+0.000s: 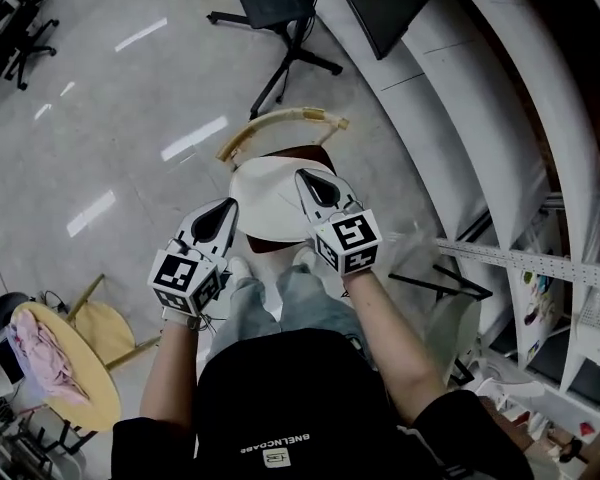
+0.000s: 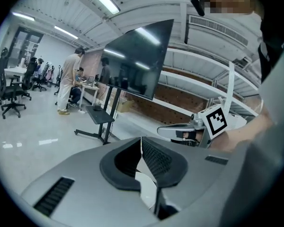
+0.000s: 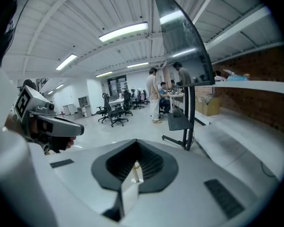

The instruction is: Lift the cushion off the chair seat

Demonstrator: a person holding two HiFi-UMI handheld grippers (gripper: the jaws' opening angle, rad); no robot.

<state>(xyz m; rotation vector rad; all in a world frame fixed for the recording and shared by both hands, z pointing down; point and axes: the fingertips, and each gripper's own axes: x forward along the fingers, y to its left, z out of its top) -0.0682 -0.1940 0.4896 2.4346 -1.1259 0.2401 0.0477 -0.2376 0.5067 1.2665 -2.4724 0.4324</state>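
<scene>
Head camera looks steeply down from above onto the left gripper [image 1: 227, 208], right gripper [image 1: 306, 180] and cushion [image 1: 268, 203], close below. Each gripper camera rides low behind its jaws, facing out across the room; both catch the black screen [image 2: 132, 60] and the opposite gripper.

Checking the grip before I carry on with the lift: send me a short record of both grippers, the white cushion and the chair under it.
left gripper: shut on the left edge of the white padded cushion
right gripper: shut on the cushion's right edge
cushion: held between the two grippers, above the chair
chair: pale curved wooden backrest; dark brown seat shows past the cushion's far edge
clearance from seat: cannot tell from above
</scene>
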